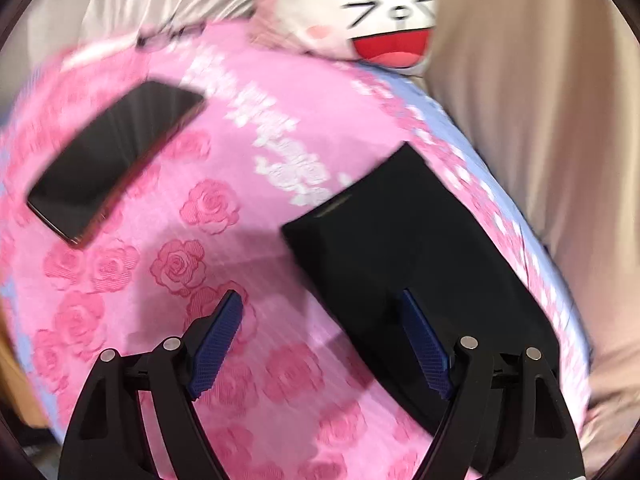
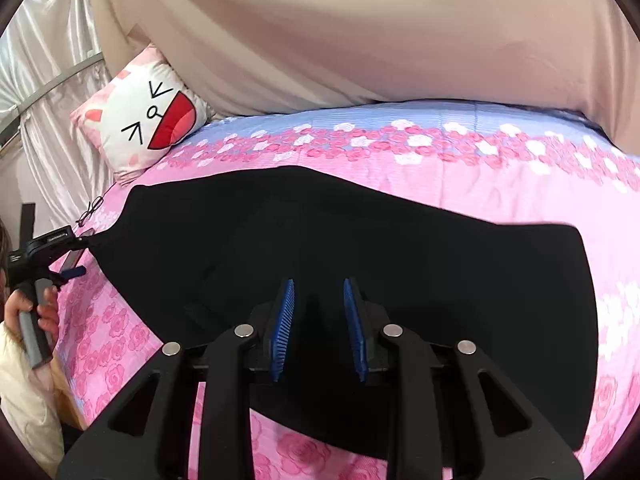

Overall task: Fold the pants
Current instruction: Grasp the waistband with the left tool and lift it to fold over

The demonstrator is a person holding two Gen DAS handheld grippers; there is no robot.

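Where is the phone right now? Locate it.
In the left wrist view, the phone lies upper left on the pink rose bedspread, apart from the black pants.

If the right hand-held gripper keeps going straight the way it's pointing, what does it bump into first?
Most likely the black pants. The right hand-held gripper points down at them, and the cloth fills the view between and ahead of its blue pads. The pink bedspread lies beyond. Depth is hard to judge.

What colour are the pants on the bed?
Plain black pants, no visible pattern; clearest in the right wrist view.
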